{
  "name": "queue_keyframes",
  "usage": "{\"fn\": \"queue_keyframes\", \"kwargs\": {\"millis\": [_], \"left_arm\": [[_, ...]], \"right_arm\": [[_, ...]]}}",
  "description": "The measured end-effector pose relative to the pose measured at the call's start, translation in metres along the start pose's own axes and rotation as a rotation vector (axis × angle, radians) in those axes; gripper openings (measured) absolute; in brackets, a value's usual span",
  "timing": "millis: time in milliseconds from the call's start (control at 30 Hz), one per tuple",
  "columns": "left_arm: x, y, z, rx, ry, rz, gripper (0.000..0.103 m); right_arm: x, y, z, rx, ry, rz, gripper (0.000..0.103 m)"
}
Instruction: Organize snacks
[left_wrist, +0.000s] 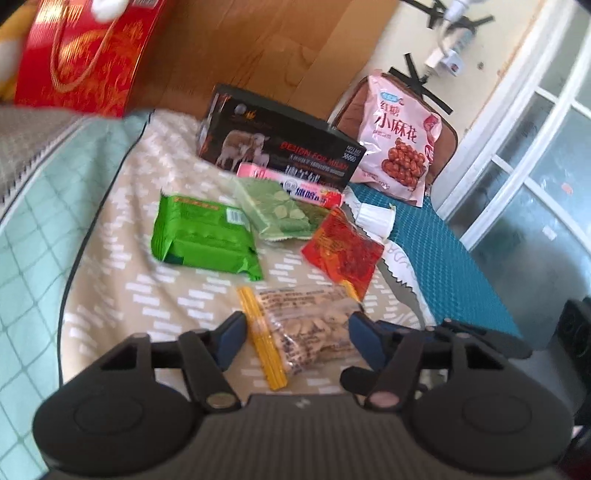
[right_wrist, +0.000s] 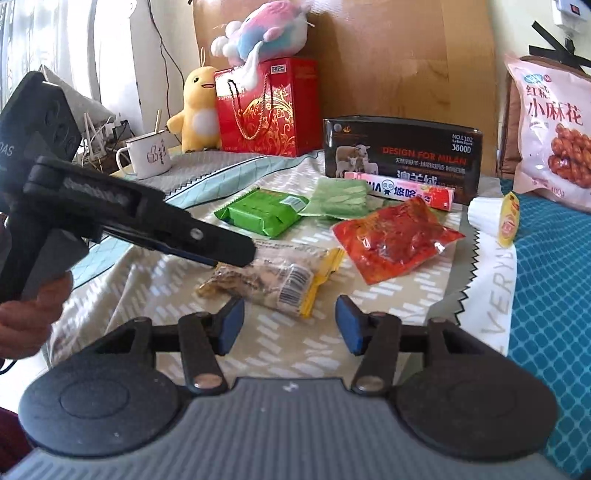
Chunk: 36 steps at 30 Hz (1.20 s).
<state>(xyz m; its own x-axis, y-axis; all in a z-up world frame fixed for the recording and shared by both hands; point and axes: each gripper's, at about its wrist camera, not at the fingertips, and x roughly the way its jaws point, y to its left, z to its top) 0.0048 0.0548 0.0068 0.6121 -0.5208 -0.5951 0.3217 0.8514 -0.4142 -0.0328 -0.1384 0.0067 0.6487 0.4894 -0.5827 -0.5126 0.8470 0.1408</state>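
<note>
A clear nut packet with a yellow edge (left_wrist: 310, 325) (right_wrist: 273, 277) lies on the beige patterned cloth (left_wrist: 122, 295). My left gripper (left_wrist: 295, 339) is open, its blue pads on either side of the packet just above it; it shows from the side in the right wrist view (right_wrist: 236, 254). My right gripper (right_wrist: 290, 325) is open and empty, just short of the packet. Behind lie a bright green packet (left_wrist: 207, 236) (right_wrist: 266, 214), a pale green packet (left_wrist: 280, 214) (right_wrist: 340, 195), a red packet (left_wrist: 343, 254) (right_wrist: 395, 236) and a pink candy stick (left_wrist: 291, 184) (right_wrist: 410, 188).
A black box (left_wrist: 280, 147) (right_wrist: 402, 155) stands at the back, a large pink snack bag (left_wrist: 399, 140) (right_wrist: 554, 133) to its right. A white jelly cup (left_wrist: 373, 219) (right_wrist: 495, 218) lies near a teal mat (right_wrist: 554, 295). A red gift bag (right_wrist: 266, 107), plush toys and a mug (right_wrist: 147, 153) stand back left.
</note>
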Motion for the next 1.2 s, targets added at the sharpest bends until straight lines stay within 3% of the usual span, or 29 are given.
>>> {"fn": "queue_keyframes", "kwargs": {"millis": [167,1200], "left_arm": [[0.0005,-0.007,-0.0084,0.054,-0.039,0.005,0.055],[-0.0018,-0.0045,-0.0102,0.04,-0.047,-0.005,0.057]], "right_arm": [[0.0002,0.002,-0.0002,-0.009,0.0,-0.007,0.058],[-0.001,0.0014,-0.0007,-0.002,-0.011,-0.042,0.057]]}}
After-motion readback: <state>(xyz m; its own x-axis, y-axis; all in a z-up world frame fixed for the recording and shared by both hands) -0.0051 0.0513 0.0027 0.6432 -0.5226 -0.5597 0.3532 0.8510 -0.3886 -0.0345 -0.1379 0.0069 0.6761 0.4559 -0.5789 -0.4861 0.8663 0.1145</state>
